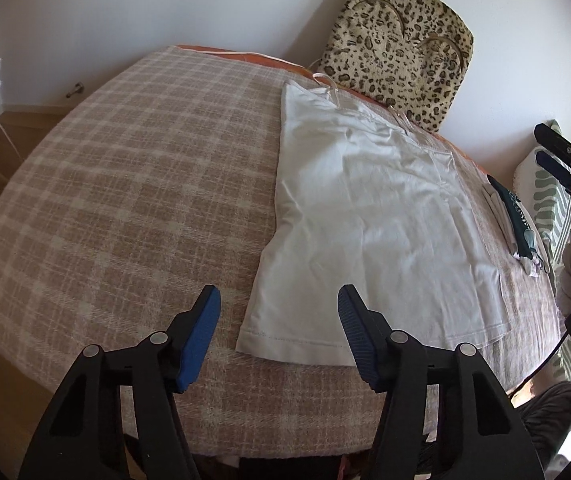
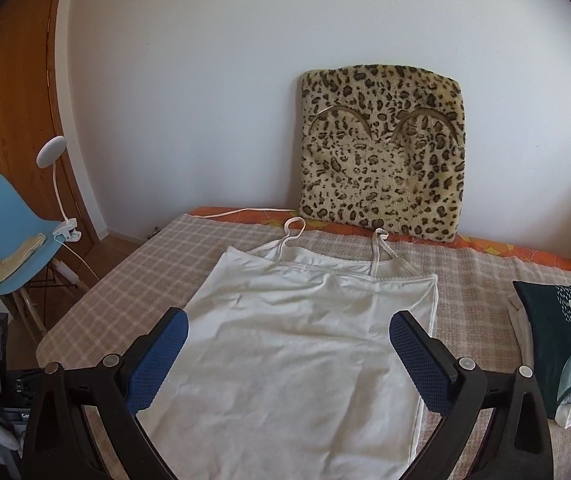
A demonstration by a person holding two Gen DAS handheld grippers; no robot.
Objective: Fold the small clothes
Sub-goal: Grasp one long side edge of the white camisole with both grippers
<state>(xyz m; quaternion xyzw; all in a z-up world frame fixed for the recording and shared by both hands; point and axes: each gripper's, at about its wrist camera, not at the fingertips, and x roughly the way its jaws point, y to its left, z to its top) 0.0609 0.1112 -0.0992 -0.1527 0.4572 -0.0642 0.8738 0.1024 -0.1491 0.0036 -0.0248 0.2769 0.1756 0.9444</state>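
A white strappy top (image 1: 369, 216) lies spread flat on the checked blanket (image 1: 125, 200), straps toward the wall. It also shows in the right wrist view (image 2: 297, 344). My left gripper (image 1: 279, 300) is open and empty, hovering over the top's bottom-left hem corner. My right gripper (image 2: 287, 326) is open and empty above the top's lower middle. It also shows at the right edge of the left wrist view (image 1: 545, 146).
A leopard-print cushion (image 2: 381, 152) leans on the wall behind the top. A pile of folded clothes (image 2: 557, 344) lies to the right on the blanket. A blue chair (image 2: 5, 232) with a clip lamp (image 2: 51, 152) stands left of the bed.
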